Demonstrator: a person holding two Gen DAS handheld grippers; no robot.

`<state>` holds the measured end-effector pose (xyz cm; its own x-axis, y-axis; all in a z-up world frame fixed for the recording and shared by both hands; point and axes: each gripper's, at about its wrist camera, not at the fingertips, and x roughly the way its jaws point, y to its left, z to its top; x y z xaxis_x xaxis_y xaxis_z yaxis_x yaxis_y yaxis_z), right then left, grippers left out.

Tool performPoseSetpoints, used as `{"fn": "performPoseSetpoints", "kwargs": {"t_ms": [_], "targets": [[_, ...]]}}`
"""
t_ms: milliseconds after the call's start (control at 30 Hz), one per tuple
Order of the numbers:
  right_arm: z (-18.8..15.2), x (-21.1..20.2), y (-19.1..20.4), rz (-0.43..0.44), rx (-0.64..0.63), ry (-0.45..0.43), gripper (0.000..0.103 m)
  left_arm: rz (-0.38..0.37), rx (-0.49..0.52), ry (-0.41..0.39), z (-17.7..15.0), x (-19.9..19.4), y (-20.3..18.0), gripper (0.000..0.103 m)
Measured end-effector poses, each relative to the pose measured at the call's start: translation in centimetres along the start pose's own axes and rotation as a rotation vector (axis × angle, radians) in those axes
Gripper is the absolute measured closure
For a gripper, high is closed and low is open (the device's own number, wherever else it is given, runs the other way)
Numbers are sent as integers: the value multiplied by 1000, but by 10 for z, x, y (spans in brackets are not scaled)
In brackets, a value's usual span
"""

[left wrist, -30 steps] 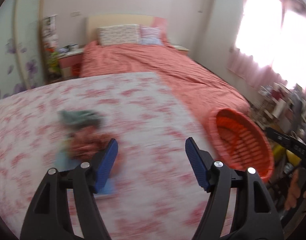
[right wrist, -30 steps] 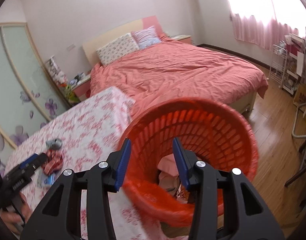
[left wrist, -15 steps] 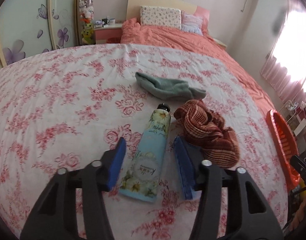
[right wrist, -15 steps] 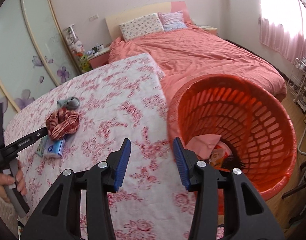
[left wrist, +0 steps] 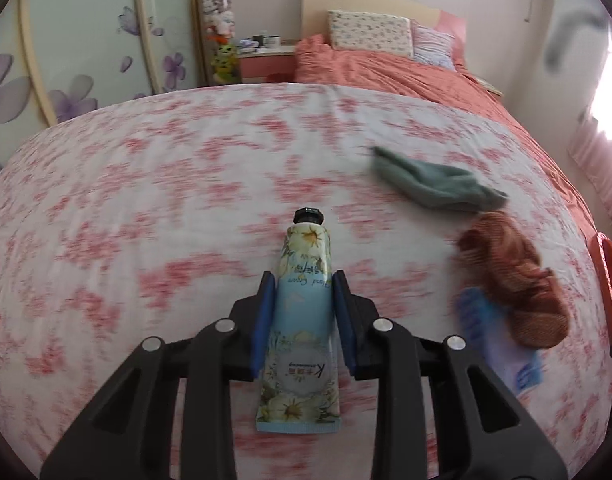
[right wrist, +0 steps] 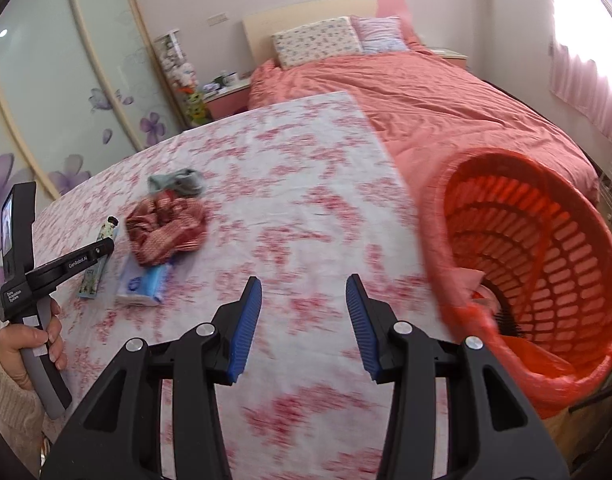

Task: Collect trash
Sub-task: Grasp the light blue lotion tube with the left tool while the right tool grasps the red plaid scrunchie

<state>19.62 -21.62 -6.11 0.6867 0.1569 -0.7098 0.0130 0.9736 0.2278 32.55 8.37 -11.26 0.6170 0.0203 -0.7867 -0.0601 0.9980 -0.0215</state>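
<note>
The left tool (left wrist: 301,316) is clamping the cream tube (left wrist: 303,300) over the desk (left wrist: 145,200) — the right tool (right wrist: 303,320) is hanging apart beside the red basket (right wrist: 546,264).

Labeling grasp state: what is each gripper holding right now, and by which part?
Left gripper: jaws shut on the hand cream tube, mid-body, cap pointing away. Right gripper: open, holding nothing.

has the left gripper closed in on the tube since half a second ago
Yes. The left gripper now has its pads pressed on both sides of the tube; before, they stood apart from it. The brown cloth now sits farther right in view.
</note>
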Motion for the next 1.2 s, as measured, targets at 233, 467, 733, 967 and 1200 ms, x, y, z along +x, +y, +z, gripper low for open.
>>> {"fn": "performPoseSetpoints", "kwargs": {"t_ms": [233, 467, 733, 967, 1200], "targets": [[16, 20, 60, 122, -48, -9, 58, 3, -5, 2, -1, -2, 17, 73], [25, 53, 115, 126, -154, 17, 58, 13, 6, 4, -1, 0, 13, 73], [24, 50, 90, 36, -130, -9, 94, 4, -1, 3, -1, -1, 14, 71], [19, 25, 47, -71, -93, -68, 95, 2, -3, 3, -2, -1, 16, 71], [14, 30, 38, -18, -85, -9, 31, 4, -2, 3, -2, -1, 17, 71]]}}
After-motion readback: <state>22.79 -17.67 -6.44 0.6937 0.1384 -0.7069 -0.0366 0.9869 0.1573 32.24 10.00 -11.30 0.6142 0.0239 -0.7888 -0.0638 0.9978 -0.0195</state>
